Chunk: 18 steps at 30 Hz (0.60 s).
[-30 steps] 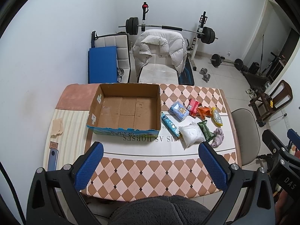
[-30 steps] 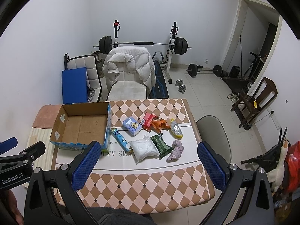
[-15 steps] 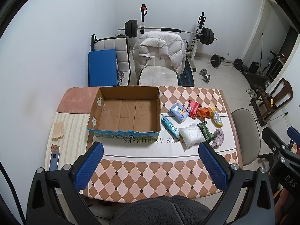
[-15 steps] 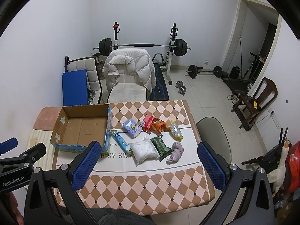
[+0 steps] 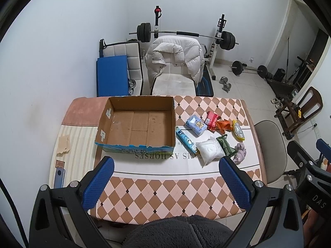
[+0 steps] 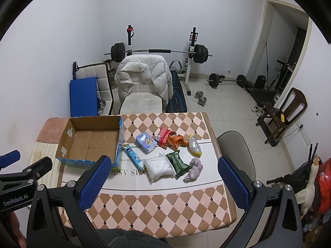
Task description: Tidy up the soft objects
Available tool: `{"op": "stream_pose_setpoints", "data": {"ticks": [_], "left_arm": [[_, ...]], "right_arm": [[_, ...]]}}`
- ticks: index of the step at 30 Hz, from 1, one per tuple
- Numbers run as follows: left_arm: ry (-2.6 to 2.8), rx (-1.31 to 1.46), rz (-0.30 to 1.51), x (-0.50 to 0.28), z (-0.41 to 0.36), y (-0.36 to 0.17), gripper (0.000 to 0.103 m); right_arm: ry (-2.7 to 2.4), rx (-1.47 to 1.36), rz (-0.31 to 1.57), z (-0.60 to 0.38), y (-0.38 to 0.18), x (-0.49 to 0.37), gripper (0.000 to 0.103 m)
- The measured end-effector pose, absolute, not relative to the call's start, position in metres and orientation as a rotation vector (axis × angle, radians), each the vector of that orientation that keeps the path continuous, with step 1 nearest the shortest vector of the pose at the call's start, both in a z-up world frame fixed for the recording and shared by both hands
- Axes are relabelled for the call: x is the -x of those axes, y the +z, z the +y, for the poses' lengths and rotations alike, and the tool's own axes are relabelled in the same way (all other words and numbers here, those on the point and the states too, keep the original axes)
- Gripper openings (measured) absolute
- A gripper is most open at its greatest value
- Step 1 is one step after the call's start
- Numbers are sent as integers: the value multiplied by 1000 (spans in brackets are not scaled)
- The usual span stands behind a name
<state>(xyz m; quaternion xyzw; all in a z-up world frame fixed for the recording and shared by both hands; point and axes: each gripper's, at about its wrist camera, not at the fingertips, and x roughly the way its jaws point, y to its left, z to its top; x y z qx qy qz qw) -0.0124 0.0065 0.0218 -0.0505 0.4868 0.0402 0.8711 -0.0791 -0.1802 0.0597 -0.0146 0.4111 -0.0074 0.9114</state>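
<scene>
Nearer now: 8 soft packets (image 6: 158, 166).

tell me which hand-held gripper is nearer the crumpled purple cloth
Right. The right hand-held gripper is raised over the table's near edge, roughly in line with the crumpled purple cloth. The left hand-held gripper sits further left, facing the cardboard box.

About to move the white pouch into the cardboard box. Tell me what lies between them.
The blue tube lies between the white pouch and the cardboard box, close beside the box's wall. Lift the pouch over both; the box is open-topped and empty.
</scene>
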Motion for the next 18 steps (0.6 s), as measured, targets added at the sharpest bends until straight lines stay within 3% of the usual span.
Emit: {"op": "stream_pose_setpoints", "data": {"ticks": [18], "left_arm": [[82,104,1013,11,3,24,103]], "right_arm": [[0,27,848,-183,56,75,103]]}}
